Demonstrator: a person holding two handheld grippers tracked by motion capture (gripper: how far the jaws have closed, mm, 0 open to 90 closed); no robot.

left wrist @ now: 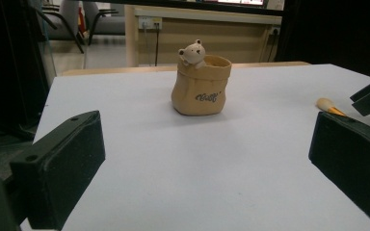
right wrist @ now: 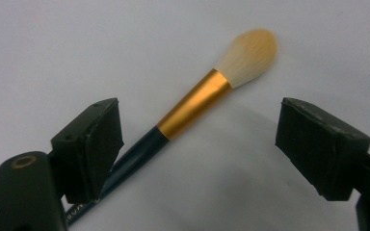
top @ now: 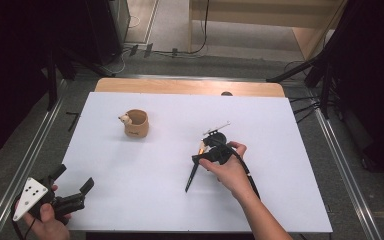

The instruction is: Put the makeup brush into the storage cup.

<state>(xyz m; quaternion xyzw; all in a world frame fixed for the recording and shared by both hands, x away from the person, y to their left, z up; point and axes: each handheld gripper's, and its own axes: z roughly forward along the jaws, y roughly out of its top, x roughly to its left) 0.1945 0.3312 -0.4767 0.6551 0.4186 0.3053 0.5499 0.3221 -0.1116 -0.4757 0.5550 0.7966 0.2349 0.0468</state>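
White worktop [top: 145, 165] carries a tan bear pot [top: 136, 124] toward its far left. Right gripper [right wrist: 200, 139], fingers spread, hangs over a makeup brush [right wrist: 212, 91] lying mid-worktop. Left gripper [left wrist: 207, 159] sits at the near left corner, fingers spread, empty.

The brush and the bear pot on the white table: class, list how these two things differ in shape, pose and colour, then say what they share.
1. The brush is long and thin; the bear pot is squat and sack-shaped.
2. The brush lies flat on the white table; the pot stands upright.
3. The brush has a dark handle, a gold band and pale bristles; the pot is tan all over, with a small bear at its rim.

Both rest on the table, ungripped.
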